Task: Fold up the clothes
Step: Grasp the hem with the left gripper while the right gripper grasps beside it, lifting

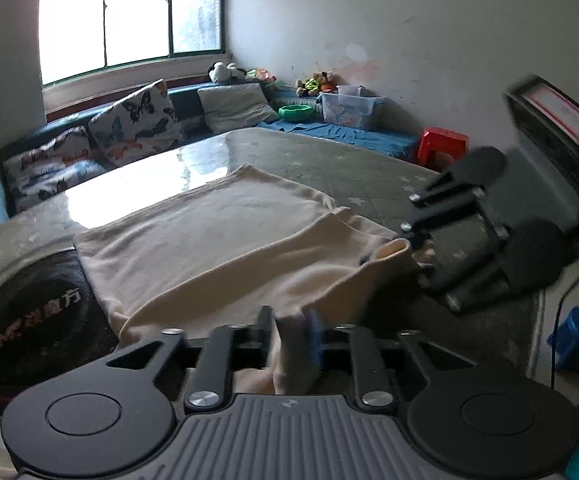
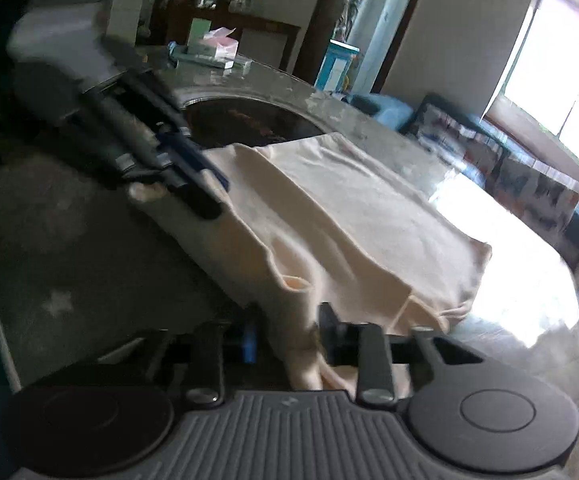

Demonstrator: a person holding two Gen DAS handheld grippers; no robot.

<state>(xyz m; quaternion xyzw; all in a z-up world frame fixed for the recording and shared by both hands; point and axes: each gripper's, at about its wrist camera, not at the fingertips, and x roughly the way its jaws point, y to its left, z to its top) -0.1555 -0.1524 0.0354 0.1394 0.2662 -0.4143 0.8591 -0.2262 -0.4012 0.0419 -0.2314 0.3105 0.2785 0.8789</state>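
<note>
A cream garment [image 1: 209, 240] lies spread flat on the glass-topped table [image 1: 329, 160], with its near edge lifted. My left gripper [image 1: 289, 332] stands open at that near edge, and a bunched fold of the cloth sits loosely between its fingers. The right gripper [image 1: 397, 264] is at the garment's right corner, by a rolled cuff. In the right wrist view the same garment [image 2: 349, 208] runs away from my right gripper [image 2: 289, 340], which is open. A hanging fold sits between its jaws, with a gap beside the blue pad [image 2: 250, 344]. The left gripper [image 2: 205, 188] shows blurred at the upper left.
A round dark inset [image 1: 29, 332] is set into the table left of the garment. A sofa with butterfly cushions [image 1: 137, 124] lines the far side under the window. A red stool [image 1: 443, 146] and a blue object [image 1: 577, 338] stand on the right. A tissue box [image 2: 219, 46] sits at the table's far end.
</note>
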